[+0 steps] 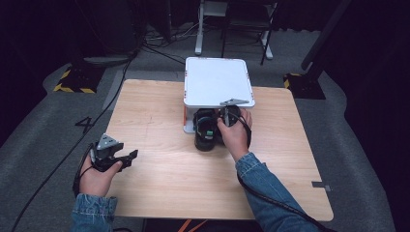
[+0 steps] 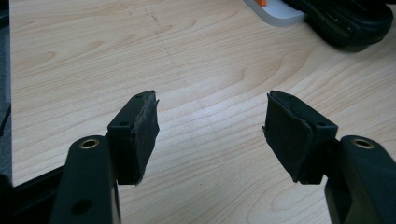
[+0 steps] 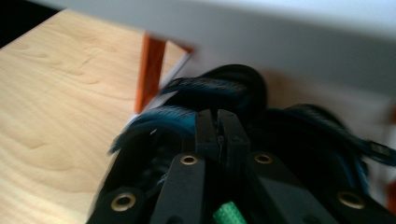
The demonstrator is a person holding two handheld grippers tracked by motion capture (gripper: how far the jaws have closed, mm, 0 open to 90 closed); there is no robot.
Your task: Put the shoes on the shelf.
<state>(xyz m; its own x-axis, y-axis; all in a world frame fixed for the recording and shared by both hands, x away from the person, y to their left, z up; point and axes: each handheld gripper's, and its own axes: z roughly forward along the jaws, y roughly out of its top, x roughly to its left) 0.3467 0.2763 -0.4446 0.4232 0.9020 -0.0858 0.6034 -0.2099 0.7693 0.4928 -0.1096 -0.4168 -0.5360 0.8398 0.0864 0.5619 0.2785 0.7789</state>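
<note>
The black shoes (image 1: 210, 130), soft and light, sit under the white shelf (image 1: 217, 79) at twelve o'clock; right claw (image 3: 218, 133) pinches together at a collar, left claw (image 2: 210, 135) gapes empty.

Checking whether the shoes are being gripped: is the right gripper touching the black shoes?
Touching. In the right gripper view the right gripper, jaws together, presses into the black shoes.

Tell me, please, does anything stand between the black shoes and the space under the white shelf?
Nothing visible blocks them. The black shoes lie at the front edge of the white shelf, already partly beneath it. The orange leg stands beside them, not in their path. The right gripper, jaws shut, is at the shoes.
</note>
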